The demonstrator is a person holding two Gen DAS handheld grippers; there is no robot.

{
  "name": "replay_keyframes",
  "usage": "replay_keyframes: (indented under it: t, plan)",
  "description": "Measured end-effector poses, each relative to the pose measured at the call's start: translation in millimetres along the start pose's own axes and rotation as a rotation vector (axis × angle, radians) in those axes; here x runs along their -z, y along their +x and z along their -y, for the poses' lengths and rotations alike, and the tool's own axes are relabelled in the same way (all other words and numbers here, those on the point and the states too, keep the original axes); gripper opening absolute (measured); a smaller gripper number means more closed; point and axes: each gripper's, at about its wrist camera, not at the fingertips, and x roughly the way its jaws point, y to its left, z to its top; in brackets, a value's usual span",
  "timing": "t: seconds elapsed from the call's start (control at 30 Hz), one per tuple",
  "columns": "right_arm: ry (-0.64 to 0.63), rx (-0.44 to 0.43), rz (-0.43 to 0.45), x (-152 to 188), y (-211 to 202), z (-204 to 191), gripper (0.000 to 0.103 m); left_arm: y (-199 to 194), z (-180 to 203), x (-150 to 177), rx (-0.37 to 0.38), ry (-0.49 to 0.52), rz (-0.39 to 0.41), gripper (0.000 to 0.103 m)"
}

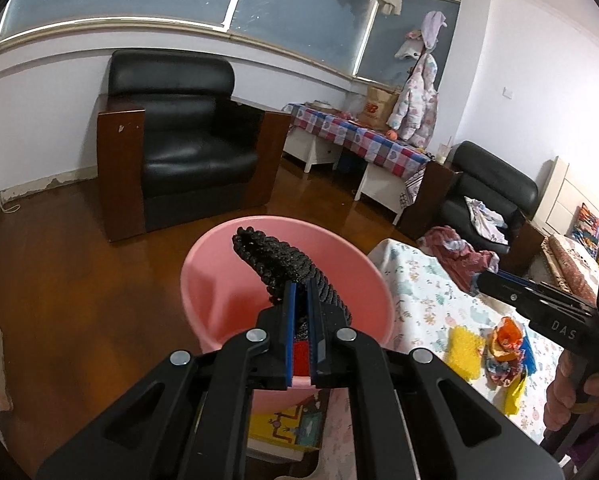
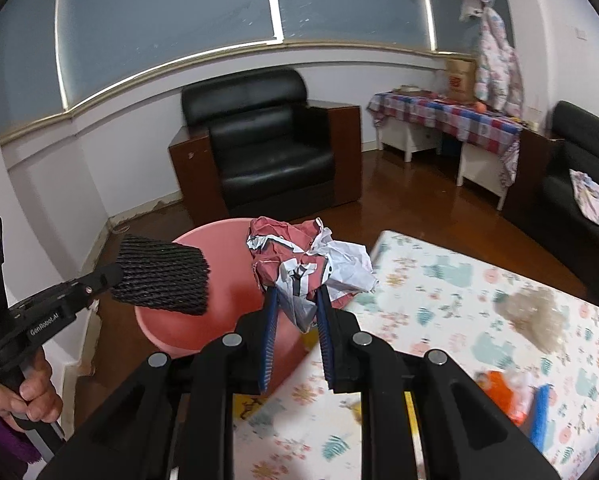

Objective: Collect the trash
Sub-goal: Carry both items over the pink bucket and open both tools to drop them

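A pink bucket (image 1: pixel 219 280) stands beside the table's edge. My left gripper (image 1: pixel 301 286) is shut on a black foam net sleeve (image 1: pixel 275 256), which hangs over the bucket's mouth. In the right wrist view the same net (image 2: pixel 163 280) sticks out from the left gripper (image 2: pixel 113 274) above the bucket (image 2: pixel 219 308). My right gripper (image 2: pixel 297 292) is shut on a crumpled red and white paper ball (image 2: pixel 299 256), just right of the bucket's rim, over the table's corner. From the left wrist view the right gripper (image 1: pixel 479 282) reaches in from the right with the paper (image 1: pixel 455 252) at its tip.
The table carries a floral cloth (image 2: pixel 439 292) with a yellow sponge (image 1: pixel 465 346), an orange wrapper (image 1: pixel 507 336), a blue item (image 2: pixel 539 416) and a clear plastic clump (image 2: pixel 531 316). A black armchair (image 1: pixel 179 140) stands behind the bucket on the wooden floor.
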Motion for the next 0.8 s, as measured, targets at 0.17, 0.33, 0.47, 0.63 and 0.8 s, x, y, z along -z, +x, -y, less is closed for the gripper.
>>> replay_keyframes:
  t: [0.17, 0.33, 0.47, 0.63, 0.8]
  plan:
    - [-0.018, -0.040, -0.037, 0.8, 23.1, -18.9, 0.018, 4.3, -6.7, 5.5, -0.015, -0.012, -0.019, 0.005]
    - [-0.039, -0.067, -0.073, -1.0, 48.3, -37.3, 0.019, 12.3, -10.4, 10.0, -0.023, -0.009, -0.043, 0.005]
    - [-0.048, -0.083, -0.101, 0.5, 66.3, -47.4, 0.019, 18.0, -11.7, 13.6, -0.030, -0.009, -0.062, 0.005]
    - [-0.045, -0.091, -0.135, 4.2, 83.8, -49.8, 0.019, 22.6, -13.8, 16.6, -0.035, -0.009, -0.080, 0.005]
    - [-0.042, -0.084, -0.147, 8.0, 91.5, -48.0, 0.019, 24.6, -13.2, 18.7, -0.053, -0.002, -0.085, 0.005]
